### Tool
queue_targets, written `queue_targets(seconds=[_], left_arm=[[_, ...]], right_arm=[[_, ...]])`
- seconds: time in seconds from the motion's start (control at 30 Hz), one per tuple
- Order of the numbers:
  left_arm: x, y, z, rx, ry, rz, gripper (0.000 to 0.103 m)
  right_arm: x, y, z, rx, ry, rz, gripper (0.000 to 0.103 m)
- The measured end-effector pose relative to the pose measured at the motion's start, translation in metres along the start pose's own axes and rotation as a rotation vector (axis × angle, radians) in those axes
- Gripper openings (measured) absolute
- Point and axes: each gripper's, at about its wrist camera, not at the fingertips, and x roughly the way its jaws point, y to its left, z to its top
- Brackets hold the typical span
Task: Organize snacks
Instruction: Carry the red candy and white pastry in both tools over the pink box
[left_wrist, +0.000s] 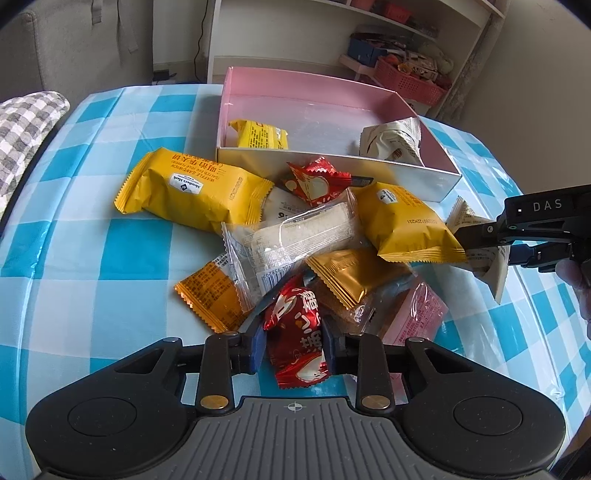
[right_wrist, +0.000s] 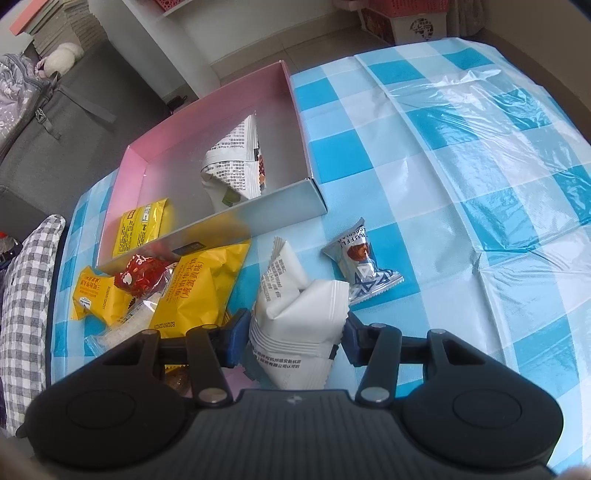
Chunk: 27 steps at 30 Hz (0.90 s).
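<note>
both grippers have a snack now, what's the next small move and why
Probably carry the right gripper, shut on the white crinkled snack packet, over the pink cardboard box and release: a matching white packet already lies there, with bare floor beside it.

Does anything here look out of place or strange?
Yes. One small blue truffle packet lies alone on the tablecloth, apart from the snack pile beside the pink box. Nothing looks spilled or torn.
</note>
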Motion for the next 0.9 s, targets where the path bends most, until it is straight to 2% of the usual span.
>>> queue_targets(seconds=[0.27, 0.57, 0.9], left_arm=[[-0.012, 0.002, -0.003, 0.012, -0.012, -0.020, 0.025], [-0.034, 0.011, -0.001, -0.009, -0.069, -0.041, 0.025], [-0.049, 0.009, 0.016, -0.033, -0.147, -0.068, 0.025]], right_arm=[[-0.009, -0.001, -0.001, -0.008, -0.014, 0.009, 0.047], [-0.023, 0.004, -0.001, -0.031, -0.044, 0.034, 0.047], [-0.033, 0.019, 0.010, -0.024, -0.085, 0.092, 0.047]])
